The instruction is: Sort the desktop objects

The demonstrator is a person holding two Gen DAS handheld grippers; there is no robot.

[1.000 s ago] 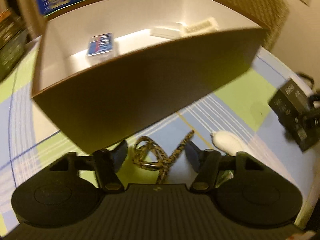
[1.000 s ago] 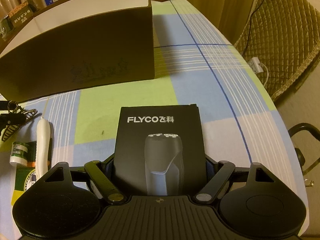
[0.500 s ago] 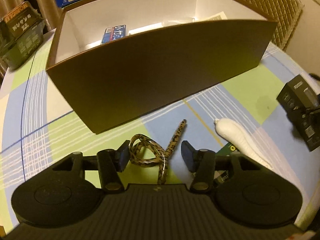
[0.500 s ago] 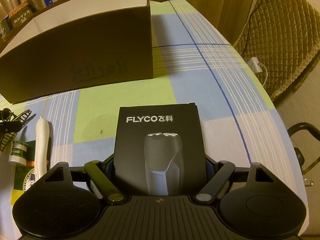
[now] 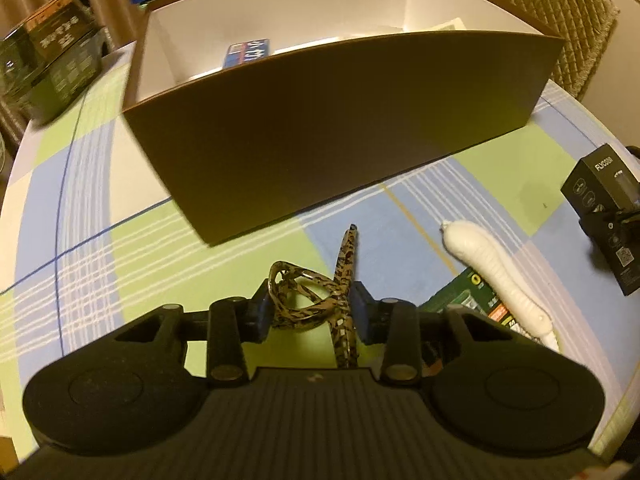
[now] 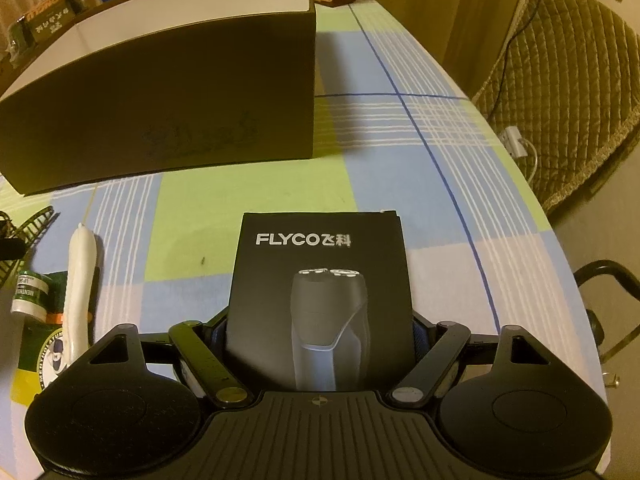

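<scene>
A leopard-patterned looped strap lies on the checked tablecloth in front of the big brown cardboard box. My left gripper straddles it. Its jaws are closing, and both pads touch the strap's sides. In the right wrist view a black FLYCO shaver box sits between the fingers of my right gripper, which is shut on its sides. The same black box shows at the right edge of the left wrist view. The brown box is open-topped with a white inside.
A white handled tool and a green packet lie right of the strap. A small green-and-white jar stands near them. A blue card pack lies inside the brown box. Dark tins stand far left, a quilted chair right.
The left gripper's fingers have drawn in from wide apart to touch the patterned strap, and its view pulled back from the brown box. The right gripper and the black box have not moved.
</scene>
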